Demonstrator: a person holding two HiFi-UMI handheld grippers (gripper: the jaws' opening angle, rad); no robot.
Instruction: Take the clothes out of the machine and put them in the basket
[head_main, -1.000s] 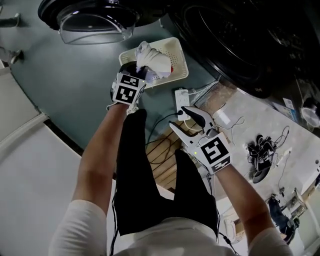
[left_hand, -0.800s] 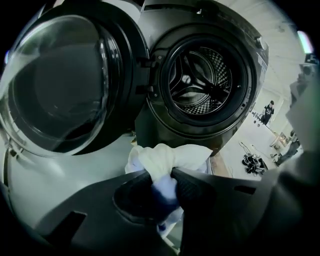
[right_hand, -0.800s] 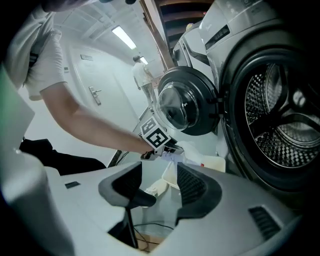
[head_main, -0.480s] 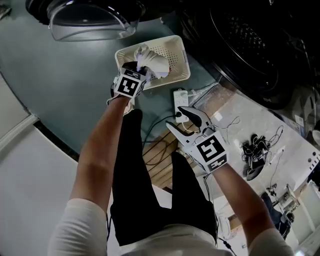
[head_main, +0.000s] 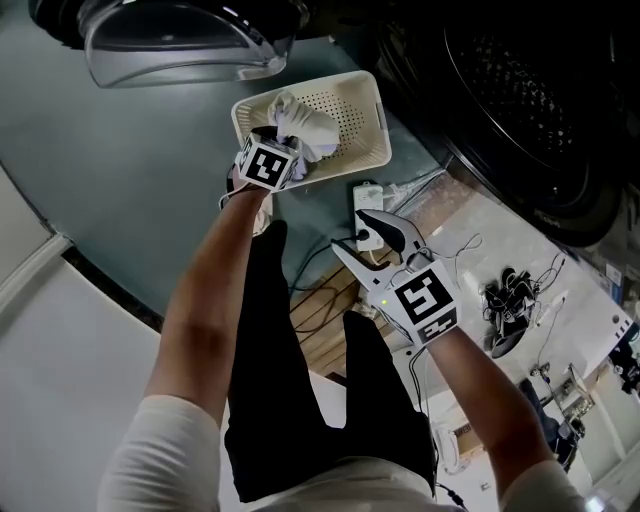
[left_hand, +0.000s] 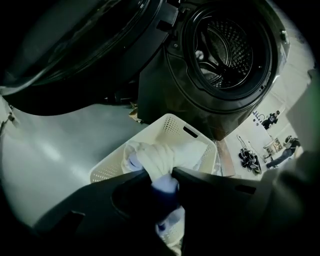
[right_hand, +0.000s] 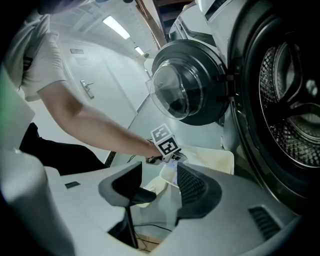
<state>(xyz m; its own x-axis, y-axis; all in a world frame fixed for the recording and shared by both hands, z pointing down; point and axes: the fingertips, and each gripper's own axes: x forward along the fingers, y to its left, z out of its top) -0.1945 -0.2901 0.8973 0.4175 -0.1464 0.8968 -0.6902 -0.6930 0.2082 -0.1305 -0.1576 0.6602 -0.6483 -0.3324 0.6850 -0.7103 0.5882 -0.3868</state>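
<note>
Over the cream perforated basket (head_main: 372, 112), the left gripper (left_hand: 162, 176) pinches a white cloth bundle (left_hand: 159, 154), jaws just loosening, seemingly to drop it. The right gripper (right_hand: 161, 183) idles, spread and empty.

Grey-green floor (head_main: 150, 150) carrying a basket (head_main: 350, 105).
The cream perforated basket stands on it, a white power strip (head_main: 365, 192) just beside it.
</note>
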